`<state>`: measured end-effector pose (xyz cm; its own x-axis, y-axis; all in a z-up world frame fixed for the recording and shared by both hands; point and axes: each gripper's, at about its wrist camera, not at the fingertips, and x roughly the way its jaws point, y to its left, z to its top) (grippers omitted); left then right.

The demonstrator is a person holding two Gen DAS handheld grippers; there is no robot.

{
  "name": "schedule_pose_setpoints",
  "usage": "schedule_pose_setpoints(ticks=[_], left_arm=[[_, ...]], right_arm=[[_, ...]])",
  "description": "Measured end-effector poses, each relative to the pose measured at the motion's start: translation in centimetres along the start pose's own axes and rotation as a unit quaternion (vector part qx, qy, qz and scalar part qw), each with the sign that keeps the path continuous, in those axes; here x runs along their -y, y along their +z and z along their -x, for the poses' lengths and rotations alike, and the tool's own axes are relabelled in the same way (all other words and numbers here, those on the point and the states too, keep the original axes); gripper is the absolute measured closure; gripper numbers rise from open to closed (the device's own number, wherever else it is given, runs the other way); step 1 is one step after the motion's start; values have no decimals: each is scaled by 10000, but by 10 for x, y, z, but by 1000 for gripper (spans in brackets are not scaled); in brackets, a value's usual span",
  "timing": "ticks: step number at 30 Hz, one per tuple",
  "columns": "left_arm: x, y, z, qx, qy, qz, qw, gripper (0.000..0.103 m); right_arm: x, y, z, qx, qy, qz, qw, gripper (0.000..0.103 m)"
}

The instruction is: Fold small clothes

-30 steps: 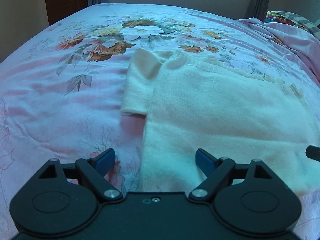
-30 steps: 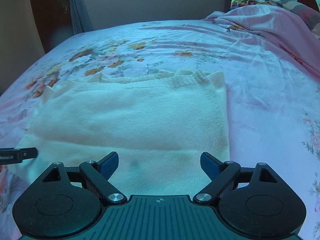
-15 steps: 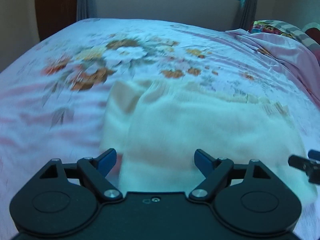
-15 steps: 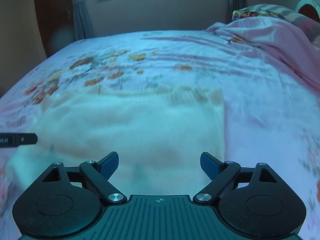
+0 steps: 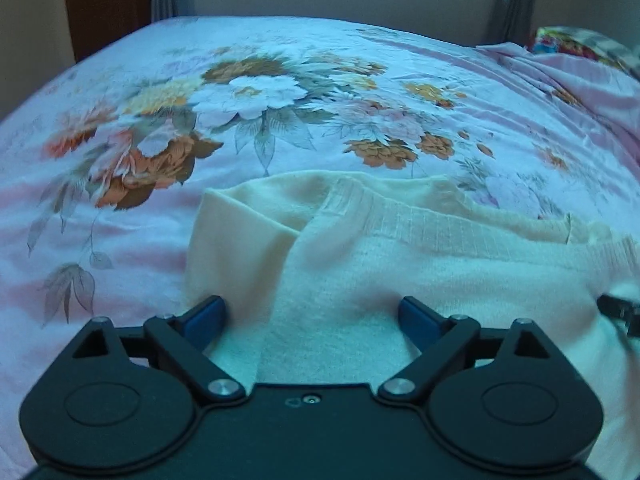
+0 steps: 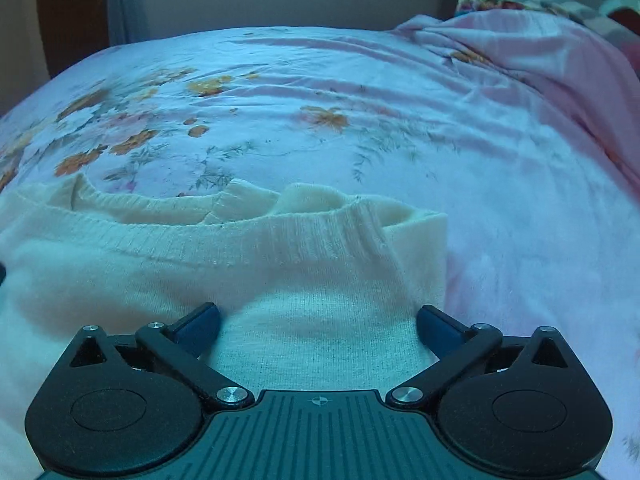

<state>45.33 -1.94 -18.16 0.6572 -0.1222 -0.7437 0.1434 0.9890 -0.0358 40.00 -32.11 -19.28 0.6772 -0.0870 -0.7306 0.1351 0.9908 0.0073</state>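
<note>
Through the left wrist camera I see my left gripper (image 5: 312, 316) low in the frame, its jaws spread and opening wider, with the cream sweater (image 5: 420, 280) lying under the gap but neither blue pad (image 5: 206, 316) pinching it. The sweater fills the lower middle and right of the picture, lying flat on the floral bedsheet (image 5: 248, 92); one sleeve (image 5: 236, 236) is folded in along its left edge, and the ribbed hem (image 5: 460, 226) runs across the far side. A dark tip of my right gripper (image 5: 620, 312) pokes in at the right edge.

Through the right wrist camera, my right gripper (image 6: 318, 322) sits at the bottom centre, jaws opening to their widest, nothing clamped; the knit simply lies between the pads (image 6: 438, 326). Here the sweater (image 6: 200, 276) covers the lower left and centre, its right edge ending just past the right pad. A rumpled pink blanket (image 6: 540, 68) heaps up in the upper right.
</note>
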Motion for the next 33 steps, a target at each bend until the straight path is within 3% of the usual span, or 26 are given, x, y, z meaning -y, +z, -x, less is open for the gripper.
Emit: schedule_pose_setpoints(ticks=[4,8,11,20,23,28,31,33], left_arm=[[-2,-7,22,104,8,24,9999,22],[-14,-20,49,335,101,30,9994,21],[-29,-28,68,559,251,256,9978,17],[-67,-46,67,64,132,754,9970,13],[-76,-52,64,-28,-111,1038,9945,12],[-76,-56,56,-62,-366,1084,9934,7],[-72,-57,54,-13,-414,1059,9935,8],[-70,-58,53,27,-480,1111,9926,16]], right_arm=[[-3,3,14,16,-62,-83,9999,0],[-16,-8,54,477,160,42,9987,0],[-31,-18,73,539,477,71,9974,0],[-65,-58,92,315,766,233,9963,0],[-67,-64,96,272,741,227,9966,0],[-68,-68,98,243,768,242,9965,0],[-70,-69,94,201,795,220,9964,0],[-71,-71,91,172,816,225,9963,0]])
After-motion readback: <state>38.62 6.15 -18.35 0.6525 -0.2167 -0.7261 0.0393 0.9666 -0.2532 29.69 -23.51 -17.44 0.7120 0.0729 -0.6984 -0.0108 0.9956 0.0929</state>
